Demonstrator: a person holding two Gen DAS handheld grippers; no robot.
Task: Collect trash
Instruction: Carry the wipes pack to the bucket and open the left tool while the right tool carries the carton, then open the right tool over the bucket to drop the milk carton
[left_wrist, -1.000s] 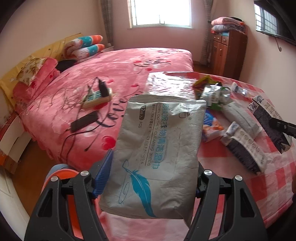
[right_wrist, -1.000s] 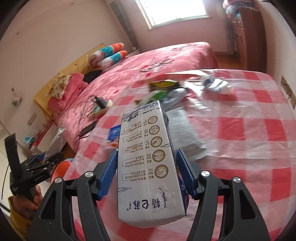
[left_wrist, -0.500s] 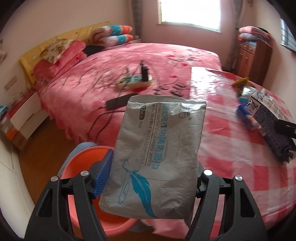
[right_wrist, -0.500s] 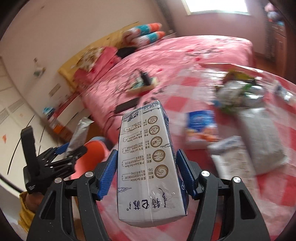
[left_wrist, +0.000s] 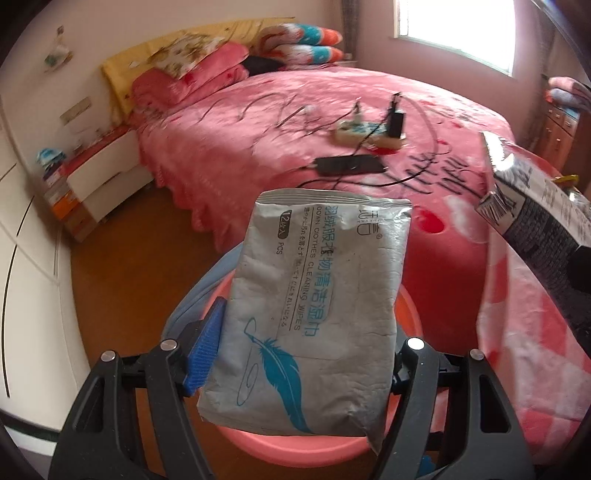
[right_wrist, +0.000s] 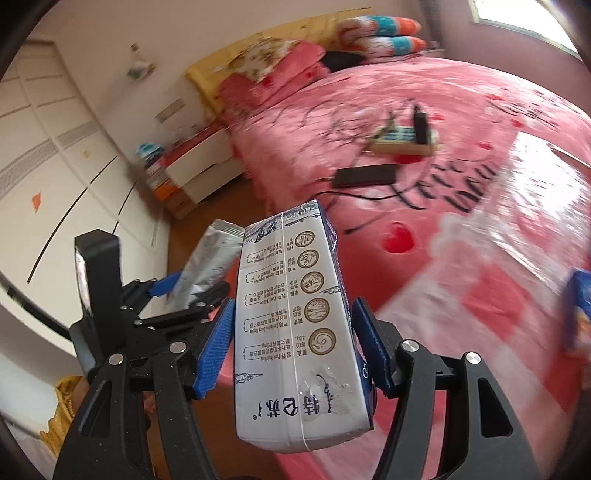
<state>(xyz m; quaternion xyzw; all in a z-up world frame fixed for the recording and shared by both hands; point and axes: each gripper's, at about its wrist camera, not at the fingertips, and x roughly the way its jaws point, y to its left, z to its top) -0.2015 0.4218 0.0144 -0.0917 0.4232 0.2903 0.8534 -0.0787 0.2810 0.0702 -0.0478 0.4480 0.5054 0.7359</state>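
The bed (left_wrist: 332, 110) with its pink cover fills most of both views; a second ago the left wrist view looked across the checked worktop (left_wrist: 524, 332) at scattered wrappers, and now that litter is out of its view and only the cloth's near edge shows at the right. On the bed lie a power strip (left_wrist: 365, 133) with plugs in it and a flat black device (left_wrist: 349, 165) on a cable, both unmoved. The orange-pink basin (left_wrist: 332, 448) on the wooden floor (left_wrist: 122, 277), only a sliver at the lower left a second ago, now sits directly beneath the left hand-held gripper (left_wrist: 299, 350), its rim showing on both sides of and below the wipes pack (left_wrist: 314, 306). That gripper stays clenched on the grey pack's lower part, feather print facing the camera, pack upright above the basin. The right hand-held gripper (right_wrist: 295, 347) still grasps the milk carton (right_wrist: 299, 332) by its sides between the blue pads (right_wrist: 218, 347), held in the air off the worktop's edge, with the floor and bed beyond; earlier it hung over the checked cloth. From the right wrist view the left hand-held gripper (right_wrist: 192, 291) is just to the left, now much closer than before, the pack (right_wrist: 208, 266) standing up in it. The carton's end (left_wrist: 535, 206) reaches into the left view from the right.
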